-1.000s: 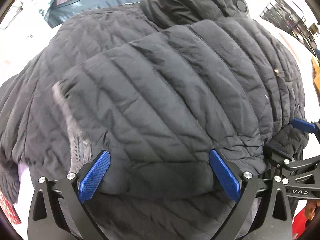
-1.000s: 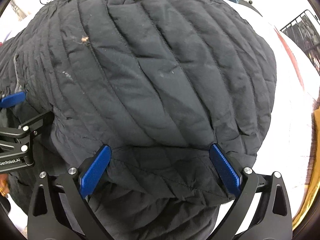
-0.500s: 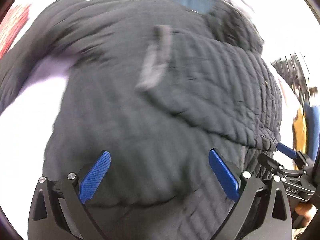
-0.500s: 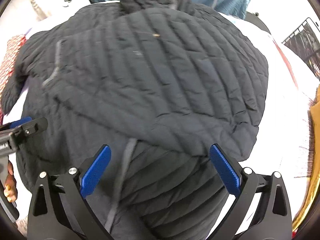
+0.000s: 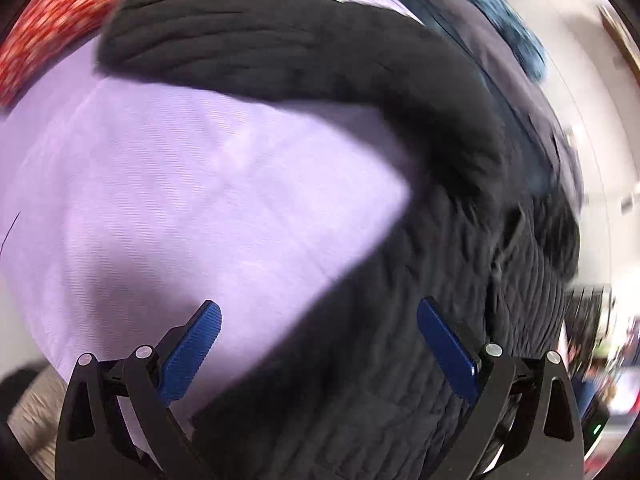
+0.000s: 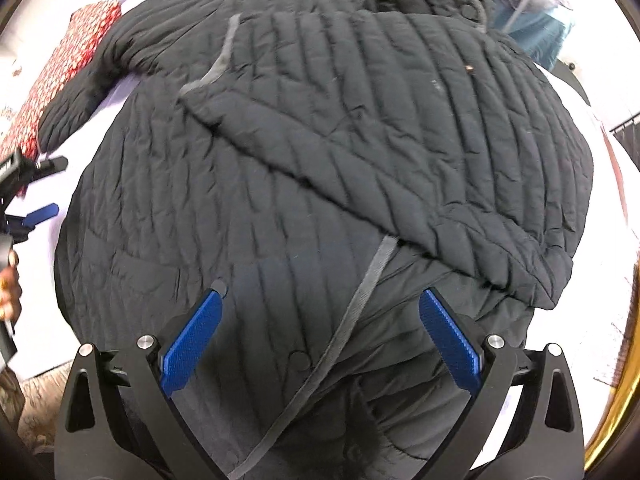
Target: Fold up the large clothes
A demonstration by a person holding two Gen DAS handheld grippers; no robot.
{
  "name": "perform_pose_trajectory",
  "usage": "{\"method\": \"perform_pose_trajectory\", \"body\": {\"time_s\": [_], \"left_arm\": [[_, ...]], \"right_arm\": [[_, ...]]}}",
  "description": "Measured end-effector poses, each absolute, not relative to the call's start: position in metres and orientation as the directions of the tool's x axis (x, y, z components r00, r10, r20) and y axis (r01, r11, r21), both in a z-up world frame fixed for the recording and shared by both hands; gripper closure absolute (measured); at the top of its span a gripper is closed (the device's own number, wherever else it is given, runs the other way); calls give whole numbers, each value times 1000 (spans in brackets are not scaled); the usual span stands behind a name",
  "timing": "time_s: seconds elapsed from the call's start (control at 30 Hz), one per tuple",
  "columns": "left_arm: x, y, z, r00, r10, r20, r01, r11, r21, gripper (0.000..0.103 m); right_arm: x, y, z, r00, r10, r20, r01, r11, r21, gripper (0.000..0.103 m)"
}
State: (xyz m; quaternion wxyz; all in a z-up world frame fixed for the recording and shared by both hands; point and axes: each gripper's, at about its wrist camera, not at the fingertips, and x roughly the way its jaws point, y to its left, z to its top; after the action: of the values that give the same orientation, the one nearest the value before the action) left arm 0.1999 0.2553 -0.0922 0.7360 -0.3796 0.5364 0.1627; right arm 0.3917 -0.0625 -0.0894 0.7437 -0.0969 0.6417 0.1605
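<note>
A black quilted puffer jacket (image 6: 320, 152) lies spread on a lilac sheet (image 5: 180, 200), its right side folded over the body with a grey zipper strip (image 6: 360, 292) showing. Its left sleeve (image 5: 280, 52) stretches out across the sheet; it also shows in the right wrist view (image 6: 92, 84). My right gripper (image 6: 320, 336) is open and empty above the jacket's lower part. My left gripper (image 5: 318, 344) is open and empty over the jacket's left edge, and appears at the far left of the right wrist view (image 6: 36, 192).
A red patterned cloth (image 5: 60, 20) lies past the sleeve, also seen in the right wrist view (image 6: 68, 52). Blue-teal fabric (image 6: 532, 28) lies beyond the collar. A yellow edge (image 6: 616, 412) is at the right. Carpet (image 6: 44, 408) shows at lower left.
Both grippers have pulled back from the jacket, empty. The left one has swung far left, now facing the sleeve and sheet. The right one has risen, showing the whole folded jacket.
</note>
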Motion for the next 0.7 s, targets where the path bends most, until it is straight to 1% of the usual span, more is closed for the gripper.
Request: {"method": "perform_pose_trajectory", "body": {"time_s": [0.13,0.23,0.37,0.4,0.47,0.53,0.57,0.63,0.7], "left_arm": [[185,295,-90,404,-130,-905,-709,582,-400,8],[179,340,-81,468,-71,-881,-746,502,-437,8],[187,382,-76,540,-3,-842,-765,414,-493,8],[191,392,-75,545,9,-839,-768,408,-494,10],[202,411,-75,529,39,-848,-776,426,-465,13],[215,428,-79,505,47,-862,-775,463,-429,13],[218,436,-81,489,49,-871,-778,476,-410,15],[226,444,-95,453,35,-891,-788,482,-382,18],[230,451,-106,444,1,-896,-795,462,-393,19]], "right_arm": [[385,-54,-89,133,107,-985,-379,924,49,5],[385,-53,-87,140,99,-985,-377,925,39,5],[395,-60,-83,141,82,-987,-366,930,25,5],[397,-63,-84,138,77,-987,-361,932,23,5],[401,-71,-85,134,70,-989,-346,938,19,5],[402,-78,-83,135,60,-989,-339,941,11,5],[402,-79,-83,135,56,-989,-336,942,8,5],[401,-78,-81,131,46,-990,-324,946,1,5],[401,-81,-80,126,39,-991,-317,949,-3,5]]}}
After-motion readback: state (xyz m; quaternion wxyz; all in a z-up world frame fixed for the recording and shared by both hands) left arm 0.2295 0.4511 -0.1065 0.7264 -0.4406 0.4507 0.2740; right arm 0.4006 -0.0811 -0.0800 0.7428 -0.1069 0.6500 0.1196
